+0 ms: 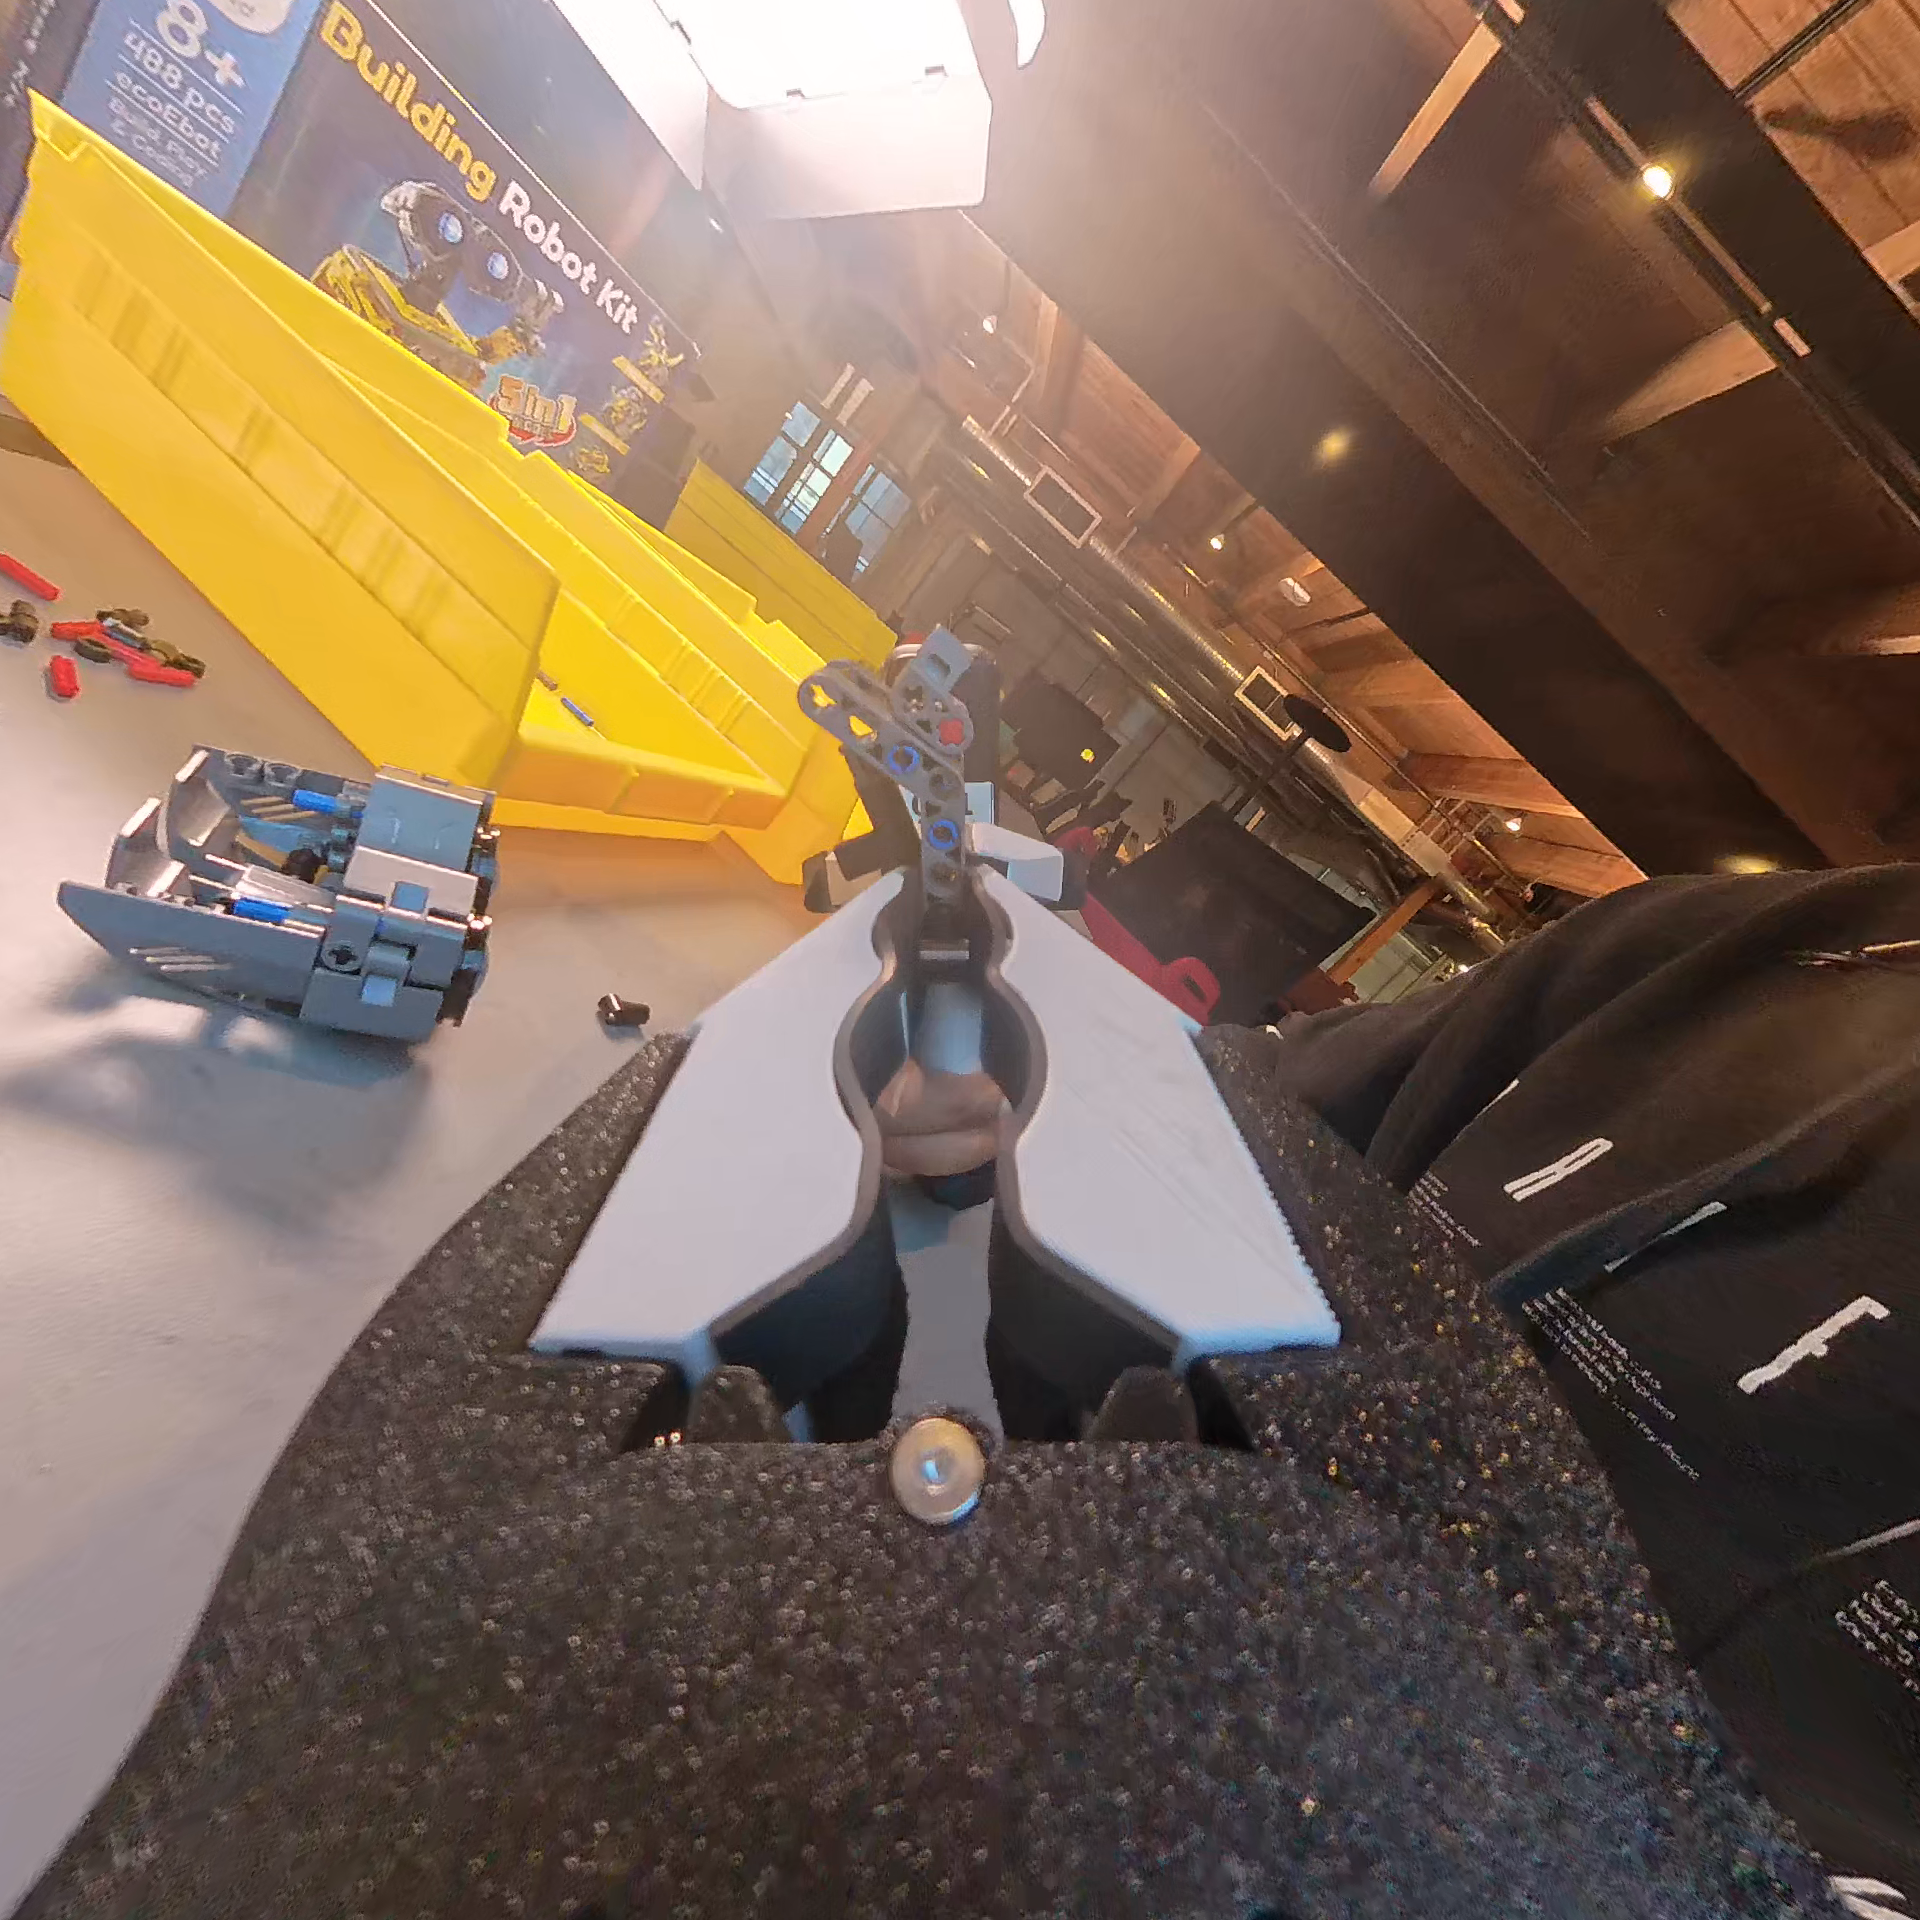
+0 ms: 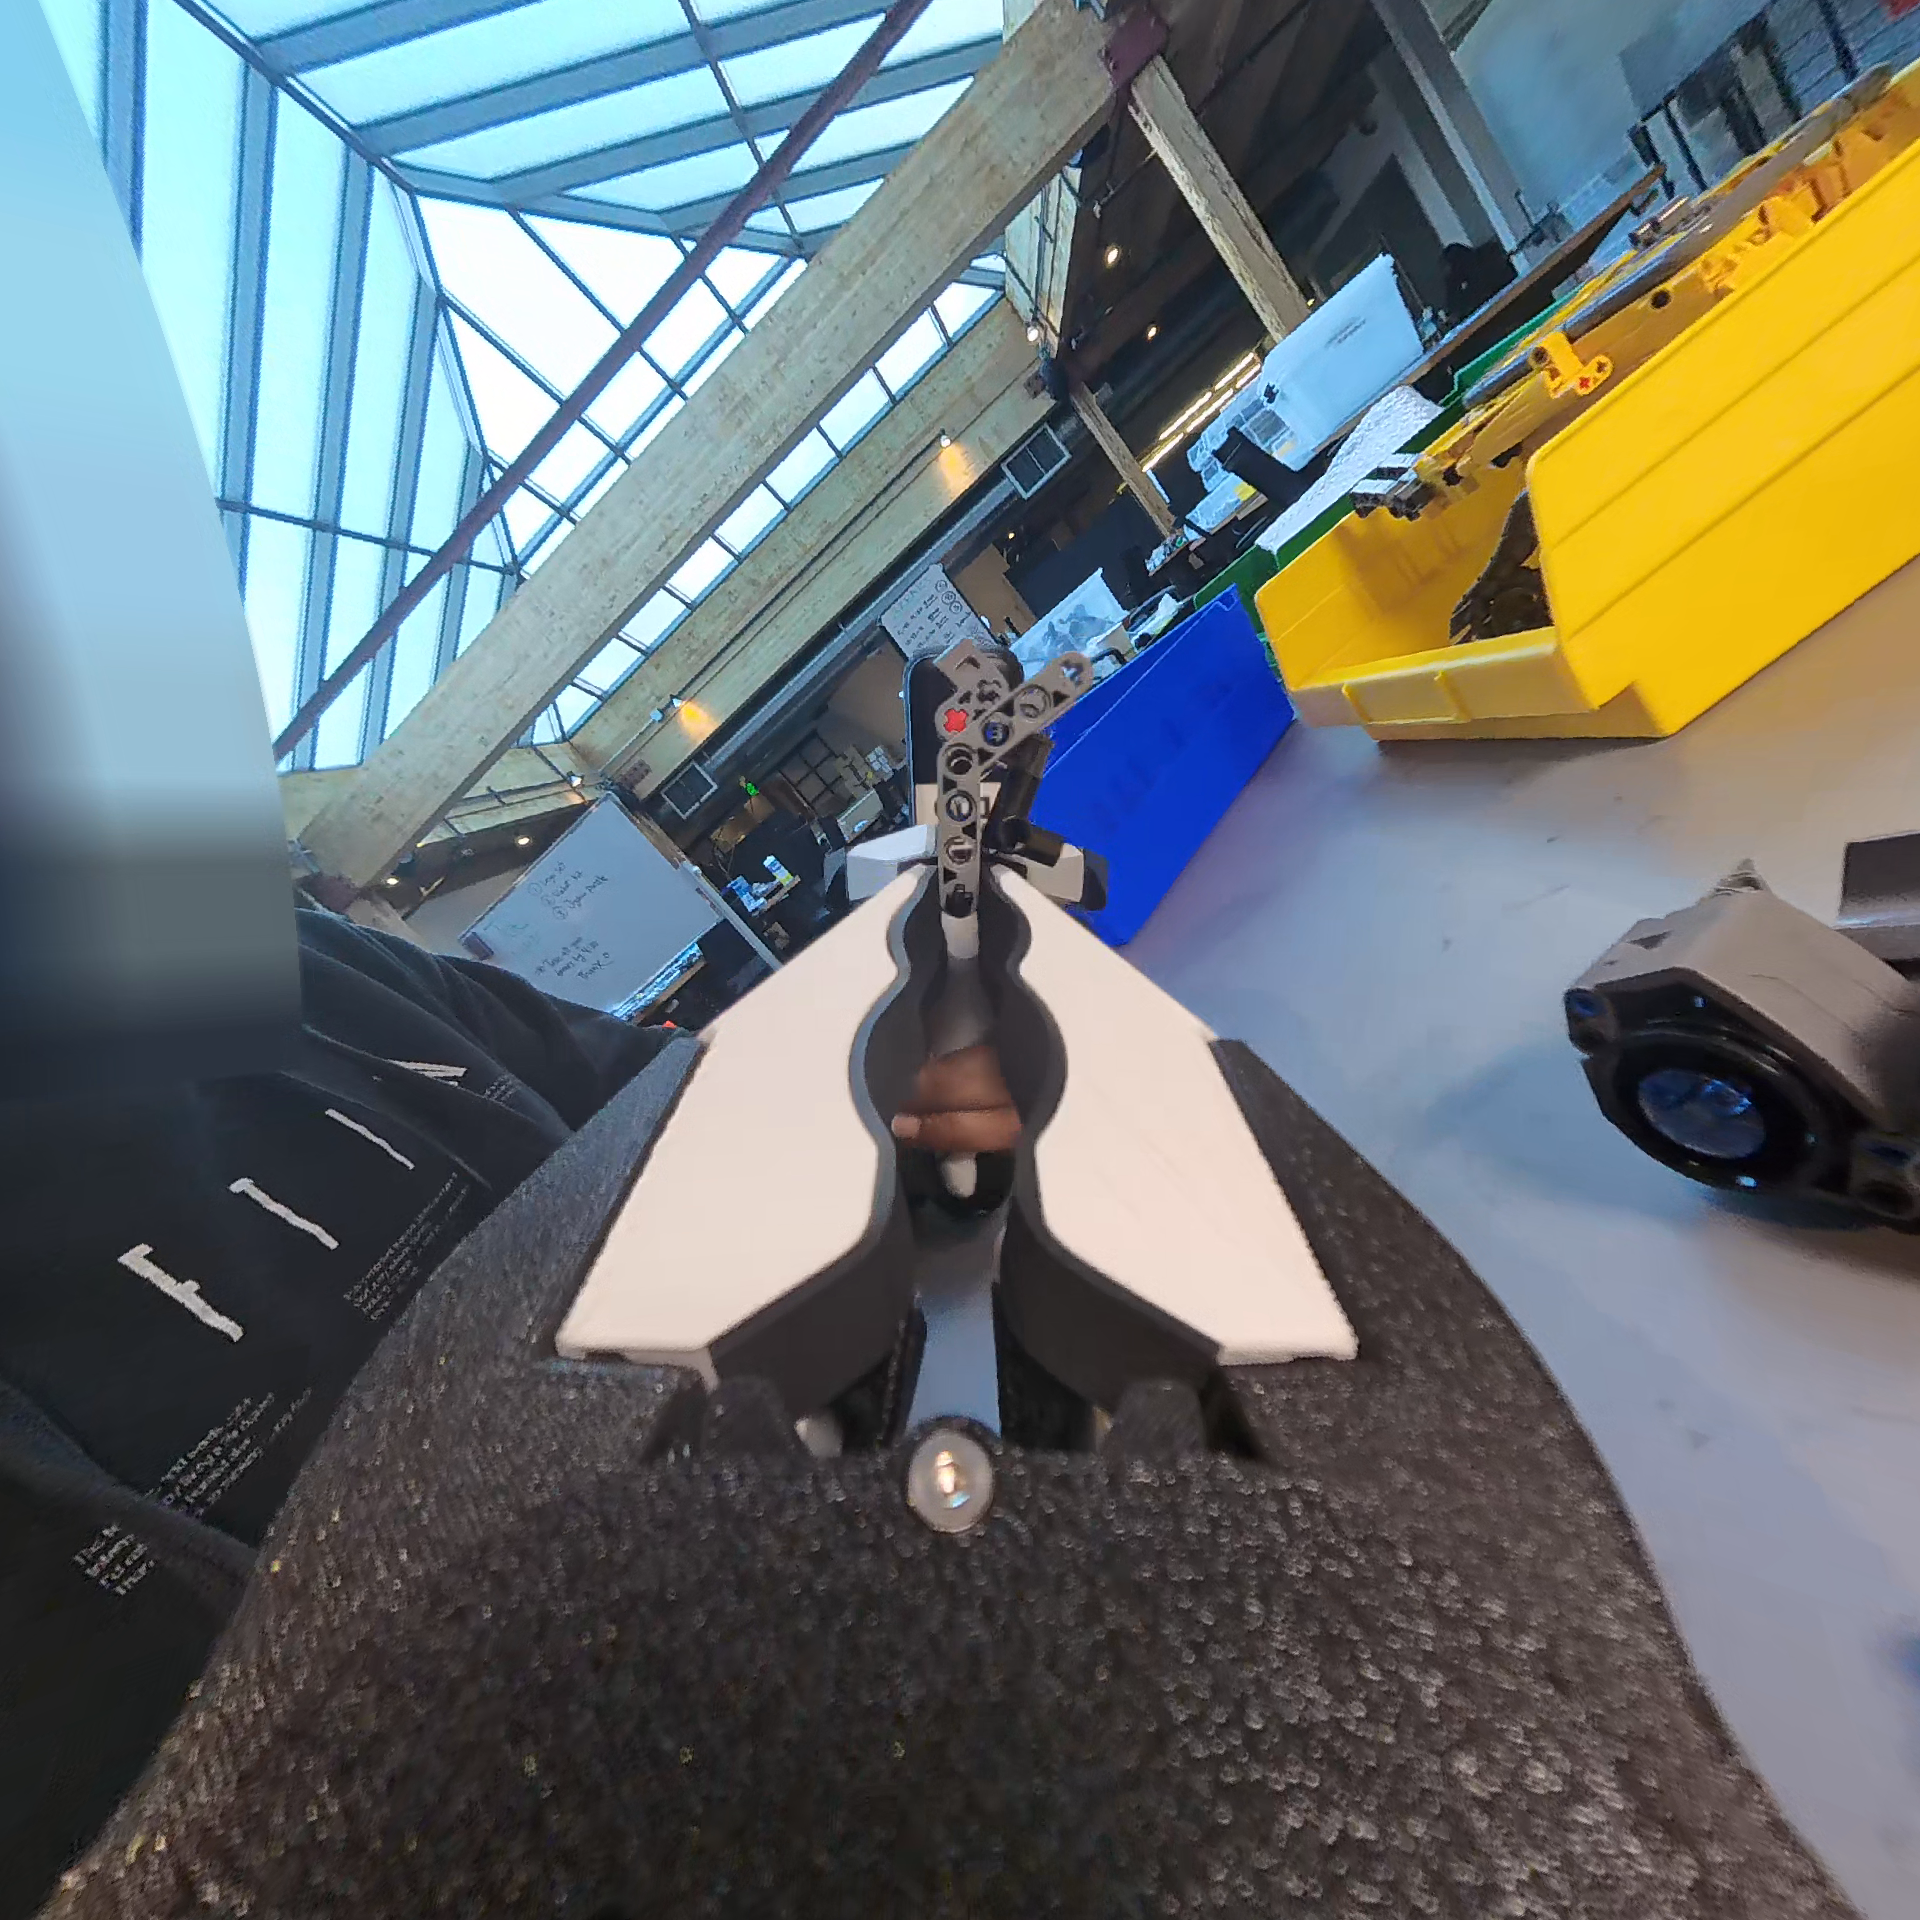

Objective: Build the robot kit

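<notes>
Both hand-held grippers, left (image 1: 940, 904) and right (image 2: 961, 904), pinch one grey beam assembly (image 1: 920, 758).

Each gripper — left (image 1: 940, 914) and right (image 2: 961, 904) — had two white, wedge-shaped fingers (image 1: 769, 1174) with dark grey scalloped inner edges, a speckled black body and one silver screw (image 2: 948, 1488). The person wore a black sleeve (image 1: 1662, 1143) — white printed markings on it.

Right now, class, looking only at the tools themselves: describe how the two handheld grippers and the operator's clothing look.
Both the left gripper and the right gripper have flat white tapering fingers with dark wavy inner edges, on speckled black bodies with a silver screw. The person wears a black garment with white print.
</notes>
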The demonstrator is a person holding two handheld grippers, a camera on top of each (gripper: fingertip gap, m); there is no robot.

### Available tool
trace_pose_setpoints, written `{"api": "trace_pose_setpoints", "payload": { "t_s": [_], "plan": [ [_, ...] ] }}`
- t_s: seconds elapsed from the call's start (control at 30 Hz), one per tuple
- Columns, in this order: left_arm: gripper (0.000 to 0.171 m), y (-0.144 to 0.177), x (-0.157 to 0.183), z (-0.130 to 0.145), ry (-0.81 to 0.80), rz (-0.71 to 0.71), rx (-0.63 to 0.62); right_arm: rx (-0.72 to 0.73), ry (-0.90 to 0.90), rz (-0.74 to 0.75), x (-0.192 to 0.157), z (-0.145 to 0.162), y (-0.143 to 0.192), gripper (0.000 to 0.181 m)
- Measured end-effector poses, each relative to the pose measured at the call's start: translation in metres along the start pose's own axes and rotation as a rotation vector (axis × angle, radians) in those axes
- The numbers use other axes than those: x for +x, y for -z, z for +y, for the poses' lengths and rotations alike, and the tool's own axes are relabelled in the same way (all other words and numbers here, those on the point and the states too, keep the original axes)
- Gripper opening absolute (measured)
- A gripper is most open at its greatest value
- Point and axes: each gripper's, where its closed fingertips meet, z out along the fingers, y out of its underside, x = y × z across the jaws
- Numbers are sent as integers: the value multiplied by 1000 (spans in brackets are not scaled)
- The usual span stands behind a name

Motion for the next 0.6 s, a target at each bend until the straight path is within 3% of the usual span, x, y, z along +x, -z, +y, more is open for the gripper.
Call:
{"api": "trace_pose_setpoints", "payload": {
  "t_s": [0.47,0.6],
  "plan": [
    [7,0,-2,0,-23,7,-40,-77,95,24,0,-3,-1,14],
    [6,-1,2,2,-57,20,-56,-77,82,20,-1,-3,0,7]
  ]
}}
